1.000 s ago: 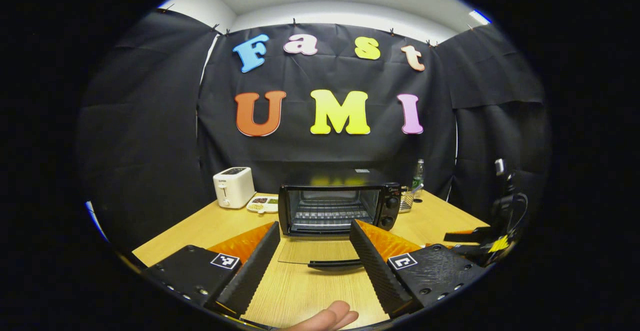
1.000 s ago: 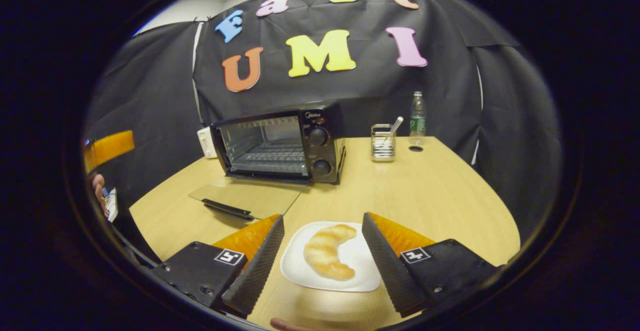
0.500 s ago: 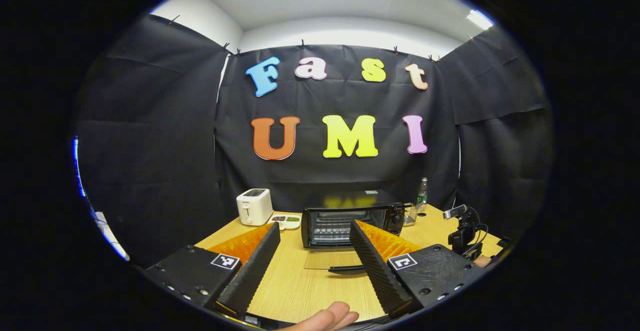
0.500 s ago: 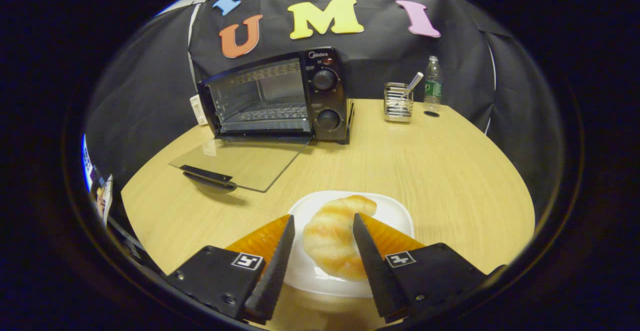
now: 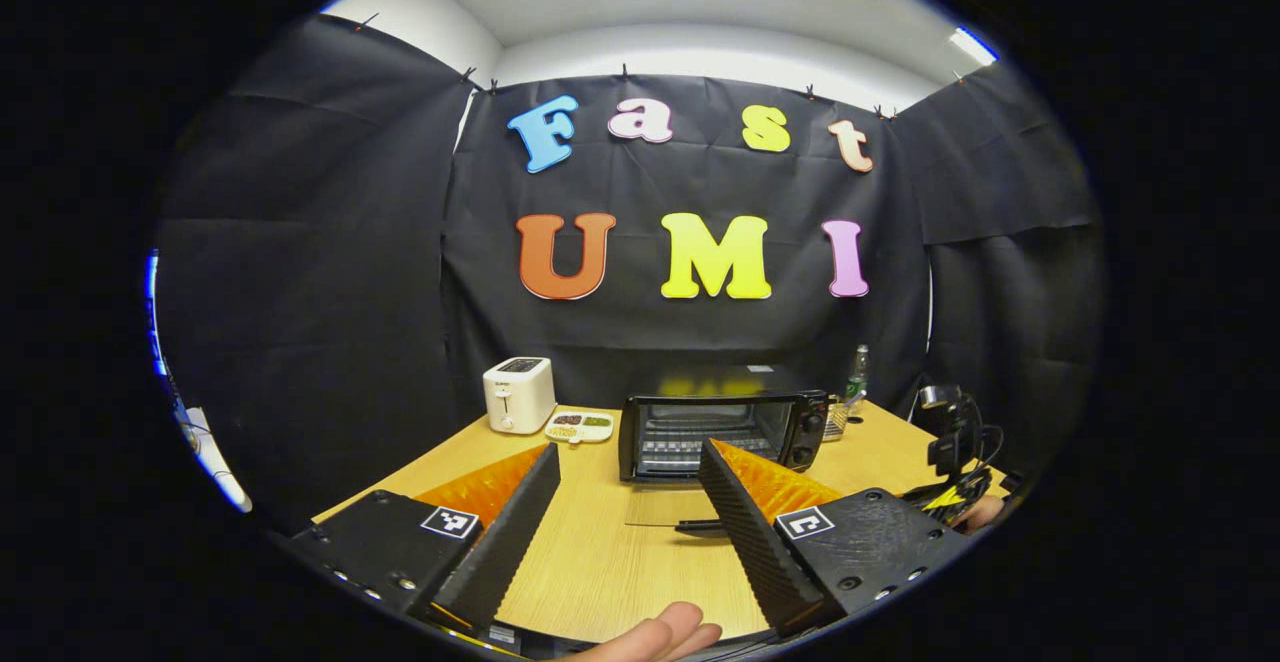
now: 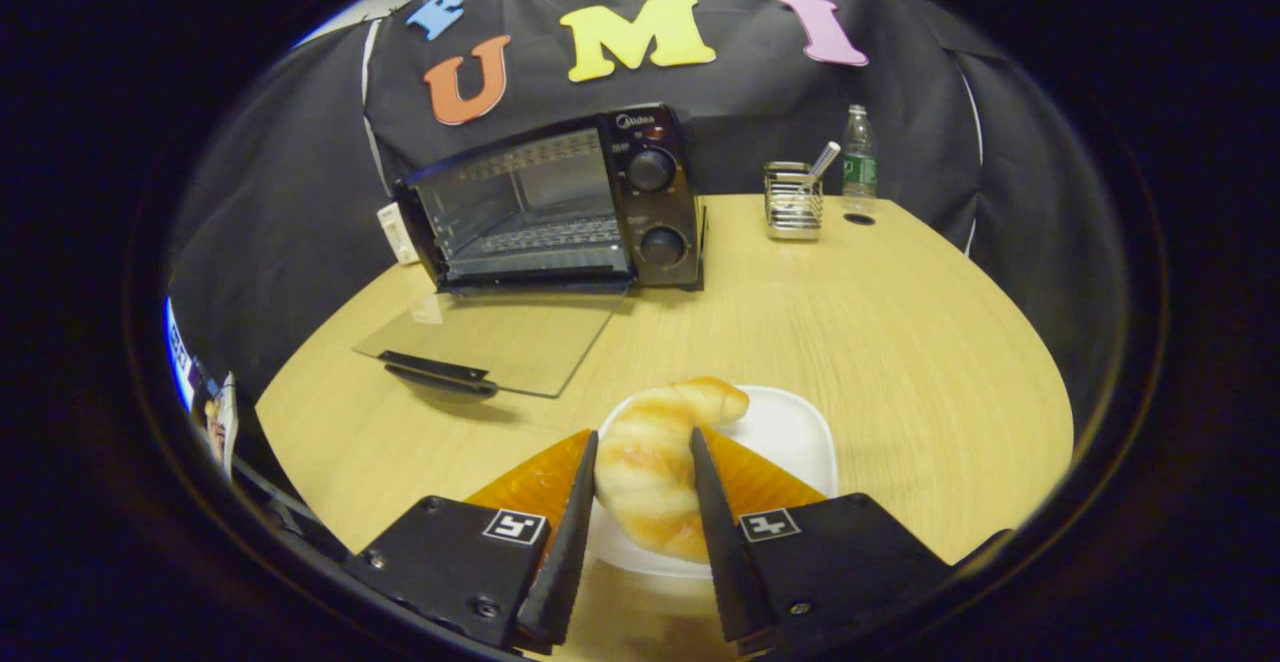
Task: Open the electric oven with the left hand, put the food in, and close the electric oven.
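Right gripper [image 6: 640, 502]: fingers closed in against both sides of the croissant [image 6: 655, 462], which sits on the white plate [image 6: 790, 432] at the near edge of the counter [image 6: 880, 342]. Electric oven [image 6: 560, 207] stands toward the back of the counter, glass door [image 6: 500, 337] dropped flat on the wood, rack bare inside. Left gripper [image 5: 625, 517]: fingers spread wide with nothing between them, held back from the oven [image 5: 720, 422], a fingertip [image 5: 660, 634] showing at the bottom edge.
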Tool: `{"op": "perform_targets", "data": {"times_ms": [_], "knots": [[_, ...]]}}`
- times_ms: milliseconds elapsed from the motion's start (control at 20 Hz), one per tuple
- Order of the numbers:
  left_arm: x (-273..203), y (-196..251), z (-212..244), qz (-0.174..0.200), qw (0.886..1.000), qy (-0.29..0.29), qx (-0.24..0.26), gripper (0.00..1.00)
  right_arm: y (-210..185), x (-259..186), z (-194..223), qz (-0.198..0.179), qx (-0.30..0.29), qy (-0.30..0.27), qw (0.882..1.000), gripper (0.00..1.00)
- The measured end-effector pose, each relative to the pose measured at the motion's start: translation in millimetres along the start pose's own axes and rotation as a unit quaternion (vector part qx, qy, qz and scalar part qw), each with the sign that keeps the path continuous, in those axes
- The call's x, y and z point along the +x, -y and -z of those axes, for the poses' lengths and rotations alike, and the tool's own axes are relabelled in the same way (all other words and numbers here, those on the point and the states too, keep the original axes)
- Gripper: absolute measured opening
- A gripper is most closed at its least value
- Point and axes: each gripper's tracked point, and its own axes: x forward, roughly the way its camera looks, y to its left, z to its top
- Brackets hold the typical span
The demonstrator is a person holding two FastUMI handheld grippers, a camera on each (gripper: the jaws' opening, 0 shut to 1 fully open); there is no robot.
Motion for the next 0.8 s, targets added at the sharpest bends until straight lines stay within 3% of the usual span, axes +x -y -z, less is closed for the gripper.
{"op": "perform_targets", "data": {"times_ms": [250,550,650,800], "knots": [[-3,-18,-8,-0.012,1.000,0.014,-0.007,0.93,-48,3,-44,-0.044,-0.021,0.027,0.998,0.56],[-12,-21,-23,-0.004,0.999,0.049,-0.011,0.92,-115,59,-78,-0.095,-0.010,0.016,0.995,0.55],[-13,-24,-23,-0.005,0.999,0.050,-0.005,0.92,-132,81,-94,-0.095,0.000,0.029,0.995,0.55],[-8,-28,-18,-0.010,0.999,0.047,0.001,0.92,-135,113,-130,-0.050,0.024,0.072,0.996,0.55]]}}
